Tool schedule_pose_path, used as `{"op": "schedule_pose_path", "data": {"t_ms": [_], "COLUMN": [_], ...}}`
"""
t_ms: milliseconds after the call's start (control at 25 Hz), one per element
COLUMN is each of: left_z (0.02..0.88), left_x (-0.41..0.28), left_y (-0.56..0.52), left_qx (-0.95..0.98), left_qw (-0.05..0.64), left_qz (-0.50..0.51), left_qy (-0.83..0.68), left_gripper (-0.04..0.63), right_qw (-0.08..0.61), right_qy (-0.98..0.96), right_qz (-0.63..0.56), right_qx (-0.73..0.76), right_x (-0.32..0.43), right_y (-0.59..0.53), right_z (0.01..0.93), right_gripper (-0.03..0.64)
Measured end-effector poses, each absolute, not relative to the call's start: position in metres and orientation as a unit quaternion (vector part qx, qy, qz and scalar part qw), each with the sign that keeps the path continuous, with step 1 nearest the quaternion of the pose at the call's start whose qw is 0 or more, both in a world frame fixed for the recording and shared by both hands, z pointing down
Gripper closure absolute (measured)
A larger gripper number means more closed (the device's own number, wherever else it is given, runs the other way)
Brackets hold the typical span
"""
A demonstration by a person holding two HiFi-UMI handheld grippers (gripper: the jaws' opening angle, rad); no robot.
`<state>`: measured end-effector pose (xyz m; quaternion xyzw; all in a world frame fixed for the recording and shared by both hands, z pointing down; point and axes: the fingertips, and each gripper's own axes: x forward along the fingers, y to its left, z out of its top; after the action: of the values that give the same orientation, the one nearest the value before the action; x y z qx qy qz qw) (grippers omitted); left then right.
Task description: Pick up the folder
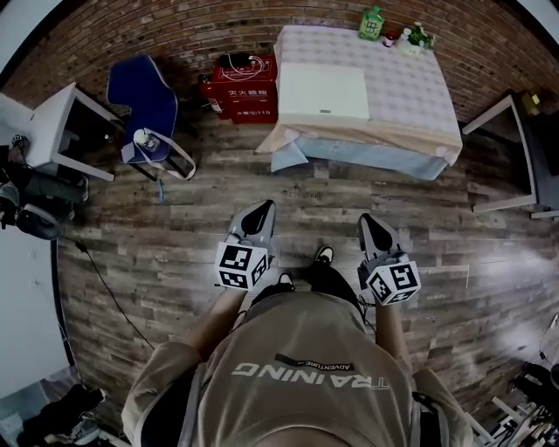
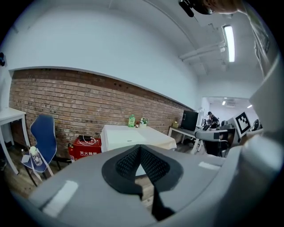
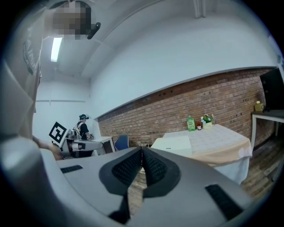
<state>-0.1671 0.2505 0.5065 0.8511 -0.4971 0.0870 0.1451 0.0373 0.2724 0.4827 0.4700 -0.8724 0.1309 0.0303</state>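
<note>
Head view: folder [image 1: 323, 92] (far) beyond hand-held grippers [image 1: 261, 209] [image 1: 371, 221]

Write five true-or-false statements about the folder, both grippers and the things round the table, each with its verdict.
1. The white folder lies flat on the table. True.
2. The left gripper is shut on the folder. False: shut on nothing, over the floor, short of the table.
3. The jaws of the right gripper stand wide apart. False: they are together.
4. A green bottle stands near the table's far edge. True.
5. The red box sits on the table. False: it stands on the floor beside it.
</note>
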Motion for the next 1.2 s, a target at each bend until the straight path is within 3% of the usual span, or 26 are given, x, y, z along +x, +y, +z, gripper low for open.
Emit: {"op": "schedule_pose_path", "data": {"t_ms": [400, 680, 1200], "left_z": [0.482, 0.500, 0.519], "left_x": [-0.129, -0.098, -0.106], "left_y": [0.187, 0.155, 0.077], "left_qx": [0.830, 0.803, 0.817], "left_qw": [0.137, 0.165, 0.171], "left_qz": [0.094, 0.127, 0.134], "left_qy": [-0.532, -0.559, -0.534], "left_gripper": [0.591, 0.591, 0.591], "right_qw": [0.002, 0.020, 0.014], "right_qy": [-0.896, -0.909, -0.888], "right_qz": [0.139, 0.155, 0.179], "right_qx": [0.423, 0.386, 0.423], "right_x": [0.070, 0.096, 0.108], "right_y": [0.177, 0.119, 0.062], "right_z": [0.473, 0.488, 0.509], "right_gripper": [0.606, 0.606, 0.606]}}
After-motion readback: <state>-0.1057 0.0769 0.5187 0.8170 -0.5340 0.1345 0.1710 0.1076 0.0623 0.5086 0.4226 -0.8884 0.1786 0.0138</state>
